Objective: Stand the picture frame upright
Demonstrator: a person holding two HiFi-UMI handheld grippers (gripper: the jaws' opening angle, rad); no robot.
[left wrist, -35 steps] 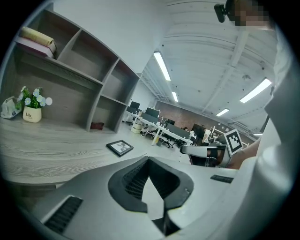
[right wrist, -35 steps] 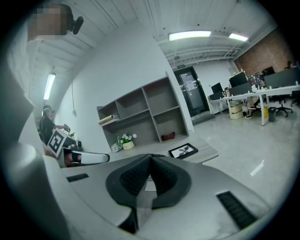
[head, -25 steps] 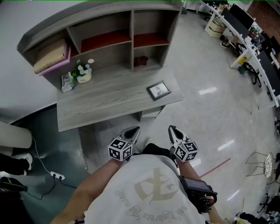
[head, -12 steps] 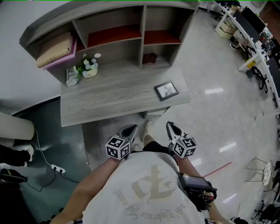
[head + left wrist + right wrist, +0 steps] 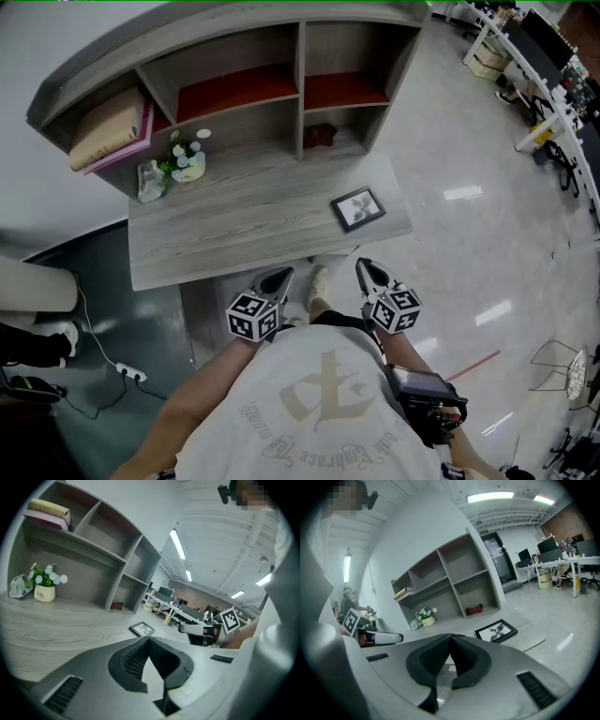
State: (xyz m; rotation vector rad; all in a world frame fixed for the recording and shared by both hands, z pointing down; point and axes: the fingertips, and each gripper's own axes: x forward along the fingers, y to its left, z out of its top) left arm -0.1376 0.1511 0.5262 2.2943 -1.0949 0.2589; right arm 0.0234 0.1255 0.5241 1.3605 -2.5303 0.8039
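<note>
A dark-framed picture frame (image 5: 357, 209) lies flat near the right front corner of the grey wooden desk (image 5: 234, 225); it also shows in the left gripper view (image 5: 142, 629) and the right gripper view (image 5: 496, 631). My left gripper (image 5: 286, 273) hangs shut and empty just before the desk's front edge, left of the frame. My right gripper (image 5: 362, 265) is shut and empty too, just short of the edge below the frame. Both point toward the desk, and neither touches anything.
A small flower pot (image 5: 187, 159) and a crumpled bag (image 5: 150, 180) sit at the desk's back left. Shelf cubbies (image 5: 262, 84) rise behind, with folded cloth (image 5: 108, 127) on the left shelf. A cable and socket (image 5: 127, 373) lie on the floor at left; office desks (image 5: 534, 84) stand far right.
I have stepped closer to the desk: its front edge and the picture frame sit lower in the head view, nearer to both gripper tips. Both grippers stay shut.
</note>
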